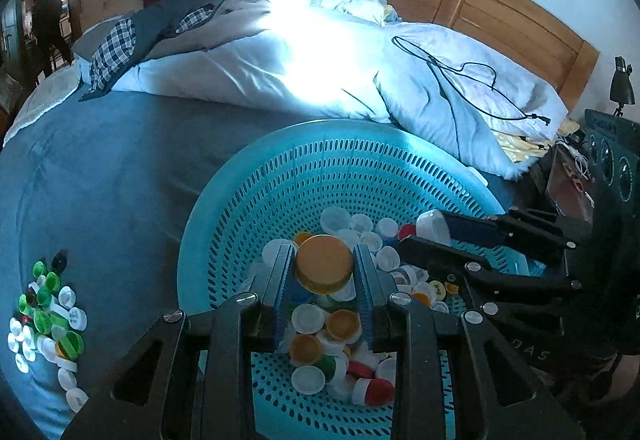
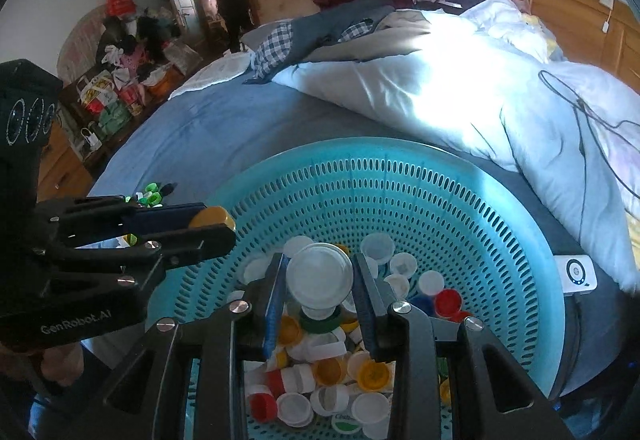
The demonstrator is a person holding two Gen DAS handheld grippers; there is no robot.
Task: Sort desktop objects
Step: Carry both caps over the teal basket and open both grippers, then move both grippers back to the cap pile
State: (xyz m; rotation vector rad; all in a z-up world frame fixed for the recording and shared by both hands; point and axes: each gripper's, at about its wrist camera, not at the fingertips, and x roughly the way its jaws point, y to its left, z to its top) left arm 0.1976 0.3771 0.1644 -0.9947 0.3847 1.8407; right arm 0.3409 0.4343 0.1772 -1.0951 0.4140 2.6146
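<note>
Above the turquoise perforated basket (image 1: 248,200) of mixed bottle caps on the bed (image 1: 100,168), the left gripper (image 1: 323,272), marked "GenRobot.AI", has its fingers pinching a yellow cap (image 1: 324,264), while the right gripper (image 2: 320,280) fingers pinch a white cap (image 2: 320,276).

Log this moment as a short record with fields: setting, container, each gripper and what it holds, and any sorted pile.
setting: bed with blue sheet and white duvet
container: teal perforated basket on the bed, holding mixed bottle caps
left gripper: shut on a yellow cap, above the basket
right gripper: shut on a white cap, above the basket
sorted pile: green and white caps on the sheet, to the left of the basket
</note>
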